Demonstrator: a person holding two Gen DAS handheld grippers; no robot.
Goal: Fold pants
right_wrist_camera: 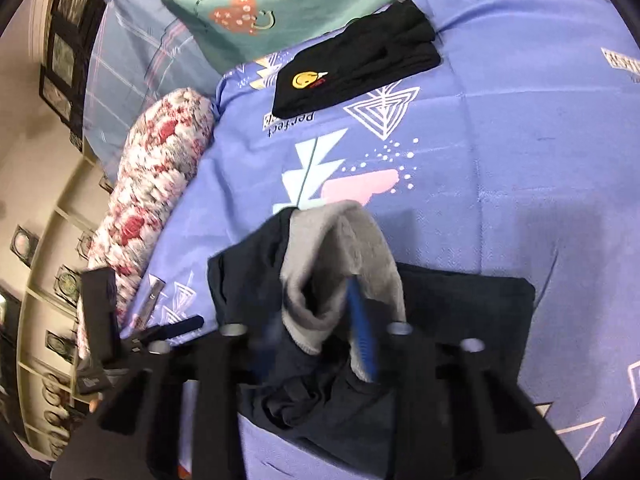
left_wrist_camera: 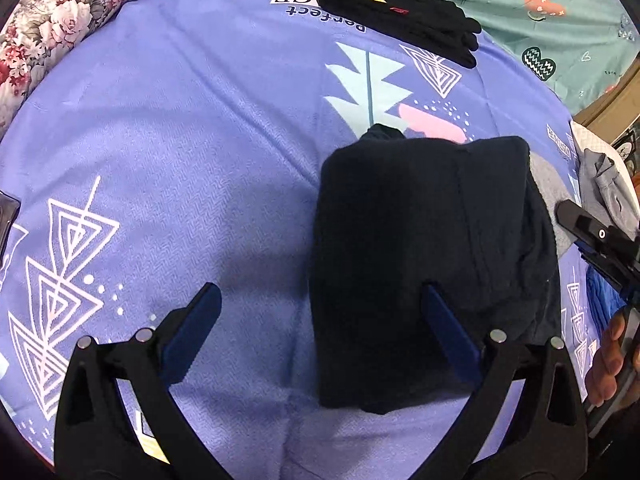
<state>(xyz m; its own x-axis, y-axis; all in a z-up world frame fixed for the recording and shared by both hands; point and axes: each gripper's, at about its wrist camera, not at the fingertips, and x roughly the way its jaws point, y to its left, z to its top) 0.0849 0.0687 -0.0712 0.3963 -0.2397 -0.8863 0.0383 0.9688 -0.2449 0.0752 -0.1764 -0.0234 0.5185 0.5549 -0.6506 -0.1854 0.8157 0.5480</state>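
Observation:
Dark navy pants point(left_wrist_camera: 424, 256) lie folded in a thick block on the purple bedsheet point(left_wrist_camera: 180, 152). Their grey fleece lining shows at the right edge. My left gripper point(left_wrist_camera: 320, 300) is open, its right finger point(left_wrist_camera: 448, 328) over the pants and its left finger over bare sheet. My right gripper point(right_wrist_camera: 320, 320) is shut on a fold of the pants point(right_wrist_camera: 460, 312), lifting an edge so the grey lining point(right_wrist_camera: 340, 256) hangs over the blue fingers point(right_wrist_camera: 362, 324). The right gripper also shows at the right edge of the left wrist view point(left_wrist_camera: 592, 236).
Folded black pants with a yellow smiley patch point(left_wrist_camera: 396, 8) point(right_wrist_camera: 356, 60) lie at the far end of the sheet. A floral bolster point(left_wrist_camera: 52, 28) point(right_wrist_camera: 152, 208) runs along the left side. A teal blanket point(left_wrist_camera: 540, 12) lies behind.

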